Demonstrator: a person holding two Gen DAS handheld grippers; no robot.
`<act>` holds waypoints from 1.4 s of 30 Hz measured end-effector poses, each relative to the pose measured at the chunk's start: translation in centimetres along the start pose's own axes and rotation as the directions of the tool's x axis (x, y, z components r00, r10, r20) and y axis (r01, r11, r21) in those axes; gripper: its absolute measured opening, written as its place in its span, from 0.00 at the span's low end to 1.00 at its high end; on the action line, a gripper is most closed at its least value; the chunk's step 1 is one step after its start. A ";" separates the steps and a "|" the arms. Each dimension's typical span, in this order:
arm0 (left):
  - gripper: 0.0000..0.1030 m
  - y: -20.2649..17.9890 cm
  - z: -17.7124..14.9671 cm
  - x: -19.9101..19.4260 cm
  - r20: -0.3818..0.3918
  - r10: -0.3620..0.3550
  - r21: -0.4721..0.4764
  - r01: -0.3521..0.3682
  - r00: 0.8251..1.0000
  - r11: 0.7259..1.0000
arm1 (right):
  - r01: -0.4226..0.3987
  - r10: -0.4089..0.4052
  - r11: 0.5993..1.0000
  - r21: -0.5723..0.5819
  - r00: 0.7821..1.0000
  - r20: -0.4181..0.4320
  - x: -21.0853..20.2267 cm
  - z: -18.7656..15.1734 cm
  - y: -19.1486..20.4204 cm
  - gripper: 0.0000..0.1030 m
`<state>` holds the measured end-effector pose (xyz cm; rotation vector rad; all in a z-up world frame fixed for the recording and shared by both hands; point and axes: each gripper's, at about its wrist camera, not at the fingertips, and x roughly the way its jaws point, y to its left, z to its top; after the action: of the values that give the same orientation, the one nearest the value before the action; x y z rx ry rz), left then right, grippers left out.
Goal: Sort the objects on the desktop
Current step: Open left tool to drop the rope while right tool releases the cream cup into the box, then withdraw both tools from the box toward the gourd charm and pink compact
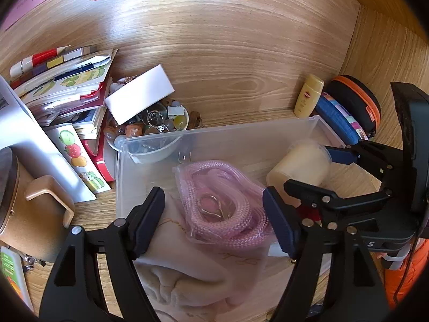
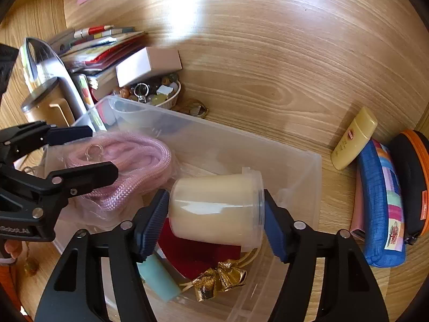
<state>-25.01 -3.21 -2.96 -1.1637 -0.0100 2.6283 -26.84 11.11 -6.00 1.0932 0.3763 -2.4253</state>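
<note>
The left tongs (image 1: 213,222) stand wide over the clear bin (image 1: 214,134), with the bagged pink cord (image 1: 222,204) lying between the jaws and touched by neither pad. A cream cloth pouch (image 1: 187,268) lies under and nearer than the cord. The right tongs (image 2: 215,228) also stand apart around the cream tub (image 2: 214,209), which lies on its side in the bin (image 2: 308,177) on top of a red pouch (image 2: 195,255). The left pad sits just at the tub's base and the right pad just off its lid rim, so this looks like a release, not a grip, though contact at the base is hard to rule out.

Both items seem placed, so the step is a clean withdrawal. Open a little more before lifting, so no pad drags the tub's lid or snags the cord's bag. Draw each pair straight back along its own line. The two tongs sit close, right beside left, so move one at a time.

The tub may roll toward the gold bow (image 2: 219,281) nearest the right tongs; watch it settle first. Beyond the bin, right of both tongs, wait a yellow tube (image 2: 354,139) and a blue case (image 2: 380,204).
</note>
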 end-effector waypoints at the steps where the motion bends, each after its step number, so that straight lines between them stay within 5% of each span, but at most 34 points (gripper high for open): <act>1: 0.74 0.0 0.0 0.0 -0.001 -0.002 -0.001 0.002 1.000 1.000 | 0.004 -0.004 1.000 -0.005 1.000 -0.002 0.0 0.0 0.1 0.67; 22: 0.87 0.6 0.5 -2.0 0.046 -0.046 -0.047 0.049 0.998 0.998 | 0.038 -0.035 0.998 -0.043 0.996 0.081 -2.8 1.0 0.8 0.80; 42: 0.97 -0.6 -1.3 -9.7 0.186 0.076 -0.016 -0.074 0.980 0.997 | 0.125 -0.090 0.982 -0.141 0.969 0.231 -10.7 0.0 4.2 0.87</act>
<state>-17.65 -5.10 3.25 -0.9337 -0.0146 2.7967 -18.51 10.59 1.82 0.7411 0.5515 -2.5324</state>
